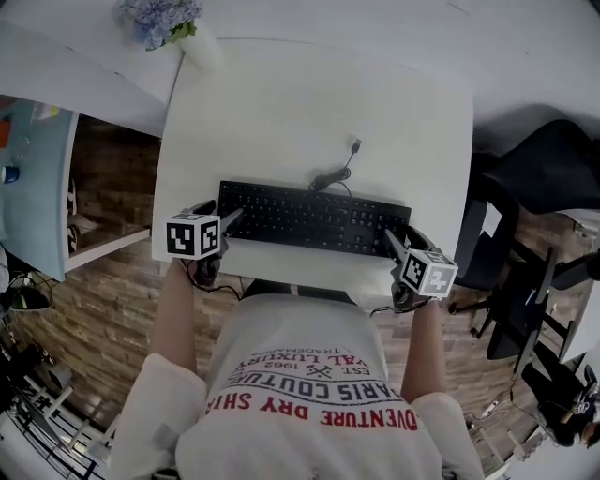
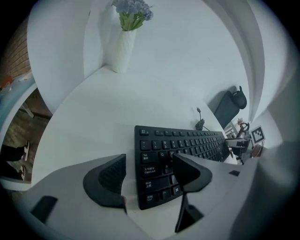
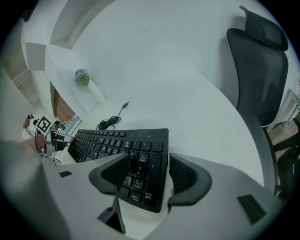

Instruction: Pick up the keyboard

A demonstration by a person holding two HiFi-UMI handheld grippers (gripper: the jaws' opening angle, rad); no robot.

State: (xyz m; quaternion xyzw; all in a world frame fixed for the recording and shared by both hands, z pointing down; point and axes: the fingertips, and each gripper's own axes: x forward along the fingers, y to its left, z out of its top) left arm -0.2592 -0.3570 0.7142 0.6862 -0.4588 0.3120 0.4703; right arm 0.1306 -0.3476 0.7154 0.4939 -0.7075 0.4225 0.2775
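Observation:
A black keyboard lies flat near the front edge of the white table. My left gripper is at the keyboard's left end, open. In the left gripper view its jaws straddle the left end of the keyboard: one pad over the bare table, the other above the keys, neither pressing. My right gripper is at the right end, also open. In the right gripper view its jaws stand either side of the keyboard's right edge by the number pad, without gripping.
The keyboard's cable lies coiled behind it with the plug loose on the table. A white vase of flowers stands at the far left corner. A black office chair stands to the right. The person's torso is against the table's front edge.

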